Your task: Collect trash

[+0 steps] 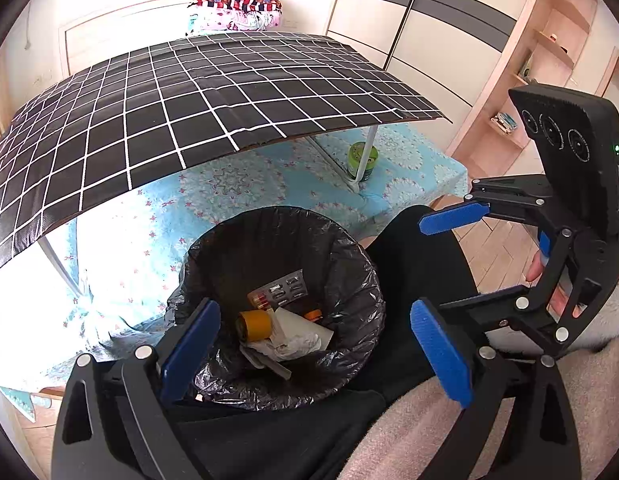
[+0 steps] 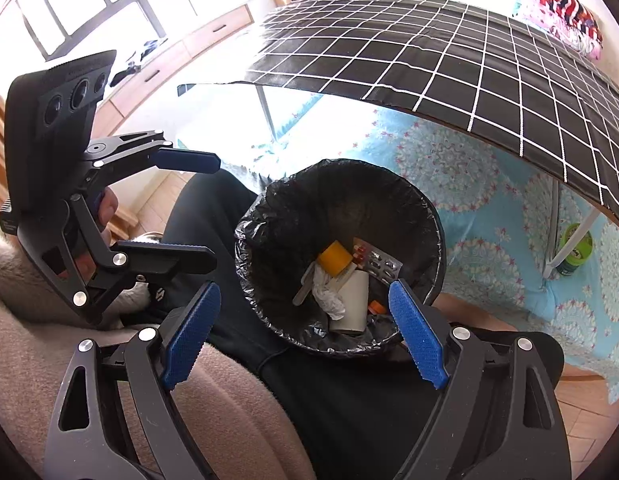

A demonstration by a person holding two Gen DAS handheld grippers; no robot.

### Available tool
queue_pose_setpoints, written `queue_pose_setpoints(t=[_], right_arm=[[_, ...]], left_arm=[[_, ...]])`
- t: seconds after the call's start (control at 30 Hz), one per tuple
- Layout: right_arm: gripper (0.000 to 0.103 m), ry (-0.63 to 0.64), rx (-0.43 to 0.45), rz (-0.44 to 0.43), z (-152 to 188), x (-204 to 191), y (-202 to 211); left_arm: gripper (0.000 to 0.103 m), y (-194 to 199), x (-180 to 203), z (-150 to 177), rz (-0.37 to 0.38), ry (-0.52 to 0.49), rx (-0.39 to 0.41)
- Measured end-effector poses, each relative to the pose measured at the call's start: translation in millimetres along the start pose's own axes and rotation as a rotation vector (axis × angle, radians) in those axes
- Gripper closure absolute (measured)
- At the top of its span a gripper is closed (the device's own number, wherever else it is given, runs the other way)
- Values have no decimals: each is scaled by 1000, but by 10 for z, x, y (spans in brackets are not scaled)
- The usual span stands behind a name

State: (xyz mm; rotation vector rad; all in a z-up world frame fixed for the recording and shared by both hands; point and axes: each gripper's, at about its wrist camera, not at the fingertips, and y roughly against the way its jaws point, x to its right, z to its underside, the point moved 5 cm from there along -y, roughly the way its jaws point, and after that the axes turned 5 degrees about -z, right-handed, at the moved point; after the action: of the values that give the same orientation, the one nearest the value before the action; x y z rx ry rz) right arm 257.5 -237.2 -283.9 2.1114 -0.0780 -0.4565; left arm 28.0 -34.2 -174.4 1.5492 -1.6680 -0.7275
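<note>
Left wrist view: left claw, jaws spread wide, nothing between the blue pads, poised over a trash bin lined with a black bag. Bin contents: yellow tape roll, blister pack, crumpled tissue, white paper piece, small orange item. Right claw beside it on the right, also wide open and empty. Checked table stands behind on a blue patterned sheet; table top bare in this view; green jar by a table leg near its right corner. Right wrist view: right claw, gaping and holding nothing, above the bin, which sits between the person's dark-trousered legs; same trash inside. Left claw to the left, open, empty. Judgement: collection appears near complete. For any further piece, centre the open pads squarely around it, close firmly, carry over the bin's mouth, release well inside the rim so the liner stays seated.
</note>
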Motion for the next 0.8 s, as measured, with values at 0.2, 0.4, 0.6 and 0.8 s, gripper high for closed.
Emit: queue_pose_setpoints(t=[0.2,0.4,0.6,0.8], right_arm=[[17,1,-1,0,0,0,0],[17,2,-2,-1,-1,-1,-9],[17,0,1,0,-5,1,-8],[17,2,2,0,-6,-1,-9]], left_arm=[[10,-1,-2,-1,2,-3,2],[10,-3,6,-5,-1,-7,0],[10,19,45,-21,5,-17,7],[10,15,35,-27,5,-17,7]])
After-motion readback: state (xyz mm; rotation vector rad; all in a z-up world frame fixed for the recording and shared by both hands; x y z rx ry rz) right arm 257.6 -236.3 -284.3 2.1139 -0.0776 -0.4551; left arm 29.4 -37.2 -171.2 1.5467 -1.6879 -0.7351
